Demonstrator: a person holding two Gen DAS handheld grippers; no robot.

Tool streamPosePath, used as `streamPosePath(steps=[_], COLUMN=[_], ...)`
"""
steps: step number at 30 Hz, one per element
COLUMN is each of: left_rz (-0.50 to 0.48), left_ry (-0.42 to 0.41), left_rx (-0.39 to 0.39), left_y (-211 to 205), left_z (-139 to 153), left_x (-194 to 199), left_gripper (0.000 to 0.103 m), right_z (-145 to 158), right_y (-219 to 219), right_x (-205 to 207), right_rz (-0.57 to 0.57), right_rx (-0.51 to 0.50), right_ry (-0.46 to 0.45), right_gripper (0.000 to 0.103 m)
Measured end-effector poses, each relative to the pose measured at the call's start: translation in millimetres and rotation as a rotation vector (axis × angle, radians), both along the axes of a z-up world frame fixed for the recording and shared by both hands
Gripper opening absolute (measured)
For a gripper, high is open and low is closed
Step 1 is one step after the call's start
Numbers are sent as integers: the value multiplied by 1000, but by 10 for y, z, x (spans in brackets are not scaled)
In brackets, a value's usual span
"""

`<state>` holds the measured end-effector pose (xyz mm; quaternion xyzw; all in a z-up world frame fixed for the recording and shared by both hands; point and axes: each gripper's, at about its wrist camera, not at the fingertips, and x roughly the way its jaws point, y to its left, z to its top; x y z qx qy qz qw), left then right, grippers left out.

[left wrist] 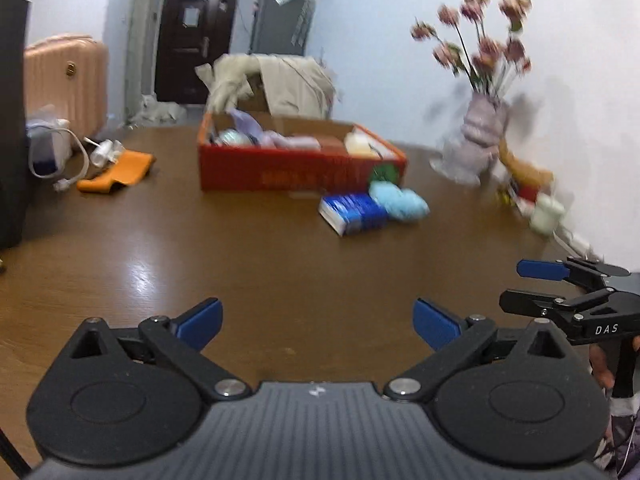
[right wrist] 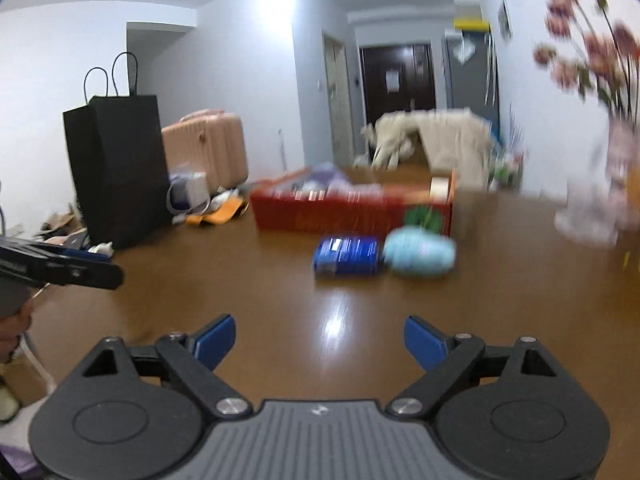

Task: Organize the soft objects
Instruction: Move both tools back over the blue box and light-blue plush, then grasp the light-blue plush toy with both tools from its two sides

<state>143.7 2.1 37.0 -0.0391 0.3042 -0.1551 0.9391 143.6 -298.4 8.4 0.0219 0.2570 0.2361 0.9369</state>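
Right wrist view: my right gripper (right wrist: 319, 340) has jaws spread wide, nothing btwn them. The light-blue soft bundle (right wrist: 420, 255) lies ahead and a bit to the right on the counter (right wrist: 240, 280), touching the blue packet (right wrist: 347, 256), just in front of the red box (right wrist: 352, 212). Long axis runs across my view, roughly. My left gripper (left wrist: 318, 320), jaws also spread and empty, sees it further off to the right, so right hand looks nearer, prob. the one to reach.

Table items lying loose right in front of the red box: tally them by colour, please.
Dark blue: 1, the packet
Light blue: 1, the soft bundle
Total: 2, side by side on the table before the red box.
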Motion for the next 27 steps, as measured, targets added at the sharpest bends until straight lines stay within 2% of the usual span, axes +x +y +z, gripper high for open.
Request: streamPosePath(steps=[4,9,12,15,16,19,21,23,24,26,27], left_rz=[-43,-76,-125,-168,-192,-269,-289,-278,-291,-295,-298], left_ry=[-1,18,-28,-26,-15,103,140,172,196,271,283], left_rx=[1,-21,-38,-40,-50,-124,-140,-160,-195,-283,-306], left_y=[-259,-645,-818,-980,-1027,-1122,-1195,-1228,-1216,-1162,-1122], left_z=[0,-45,13,49,47,-45,-149,-271,-338,-502,-550], left_x=[222,729,1074,1539,1717,2343,2691,2949,3039,3153,3193], left_gripper=[103,102,95,79,75,67,63,53,48,46,46], right_z=[-64,-121,-113,-107,-111,-154,-214,-301,-360,-421,-453], right_y=[-164,-382,-455,-477,-481,-430,-387,-339,-312,-306,-293], right_x=[54,491,851,1246,1379,1760,2007,2213,2304,2356,2375], right_rz=[-49,-150,-203,-245,-258,-289,-306,-308,-302,-265,-231], right_rx=[59,120,145,173,180,192,190,174,160,200,211], right_ry=[7,67,123,158,168,179,201,212,227,218,224], right_gripper=[91,89,88,82,81,80,79,67,63,50,48])
